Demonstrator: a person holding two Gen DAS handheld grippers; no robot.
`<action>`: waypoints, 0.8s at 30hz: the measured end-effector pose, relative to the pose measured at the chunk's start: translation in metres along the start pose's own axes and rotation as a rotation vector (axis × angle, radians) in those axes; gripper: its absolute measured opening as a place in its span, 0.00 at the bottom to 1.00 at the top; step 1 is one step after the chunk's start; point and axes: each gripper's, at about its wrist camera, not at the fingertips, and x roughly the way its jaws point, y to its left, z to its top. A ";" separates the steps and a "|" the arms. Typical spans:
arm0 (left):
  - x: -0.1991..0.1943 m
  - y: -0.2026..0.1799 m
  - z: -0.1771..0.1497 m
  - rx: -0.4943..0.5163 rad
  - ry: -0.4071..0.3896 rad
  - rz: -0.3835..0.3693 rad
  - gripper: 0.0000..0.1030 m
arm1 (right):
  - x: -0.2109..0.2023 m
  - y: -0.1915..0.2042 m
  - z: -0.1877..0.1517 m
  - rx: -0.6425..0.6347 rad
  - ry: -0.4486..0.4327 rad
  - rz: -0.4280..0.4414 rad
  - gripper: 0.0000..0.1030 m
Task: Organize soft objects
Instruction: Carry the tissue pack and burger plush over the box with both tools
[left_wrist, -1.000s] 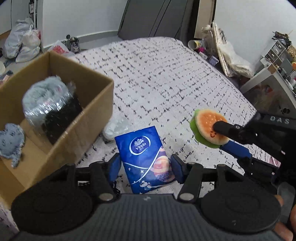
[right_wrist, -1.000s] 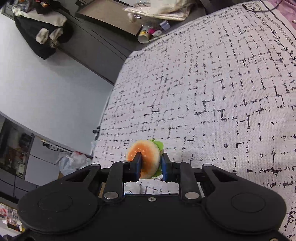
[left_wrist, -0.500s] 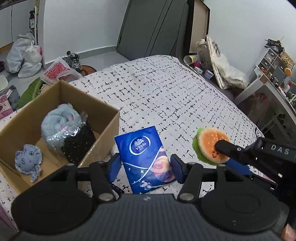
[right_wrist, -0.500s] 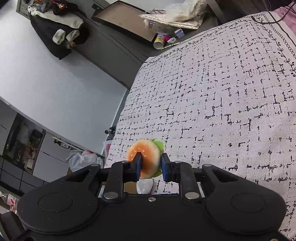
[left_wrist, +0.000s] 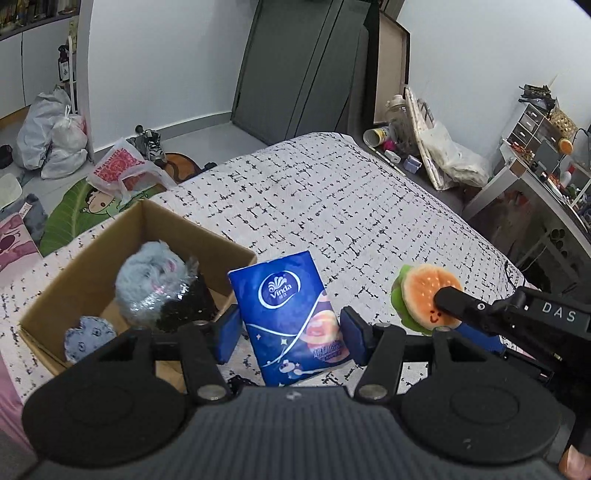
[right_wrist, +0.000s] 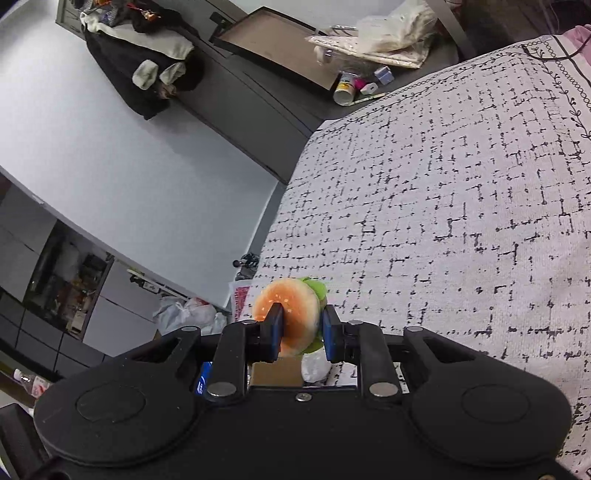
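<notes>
My left gripper (left_wrist: 290, 330) is clamped on a blue tissue pack (left_wrist: 286, 317) — both blue pads press its long sides, and the pack stands tilted between them, logo face toward the camera, raised clear of the bedspread (left_wrist: 332, 206). The jaws stand at a middling width, set by the pack itself.

My right gripper (right_wrist: 299, 330) is closed on a plush burger (right_wrist: 291, 314). The pads squeeze the orange bun from either side, jaws narrow, with the green lettuce edge showing at the far side. In the left wrist view the same burger (left_wrist: 424, 297) hangs just to the right of the tissue pack, apart from it, with one black finger (left_wrist: 458, 302) lying across its smiling face.

A cardboard box (left_wrist: 177, 229) sits open on the bed, near the bed's left edge and just left of the tissue pack. Contents:
- a grey fluffy plush in clear wrapping (left_wrist: 153, 280), leaning toward the box's far right wall
- a dark speckled item (left_wrist: 184, 308) touching the plush's lower side
- a small grey-blue plush (left_wrist: 90, 338) at the near left corner of the box floor

The rest of the bedspread, toward the bed's far edge, carries nothing visible.
</notes>
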 end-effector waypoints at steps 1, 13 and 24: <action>-0.001 0.002 0.001 -0.002 0.001 0.002 0.55 | 0.001 0.001 0.000 -0.002 0.001 0.001 0.21; -0.019 0.035 0.012 -0.025 -0.006 0.035 0.55 | 0.007 0.026 -0.014 -0.055 0.022 0.041 0.21; -0.023 0.080 0.022 -0.074 0.000 0.061 0.55 | 0.028 0.058 -0.041 -0.125 0.091 0.067 0.22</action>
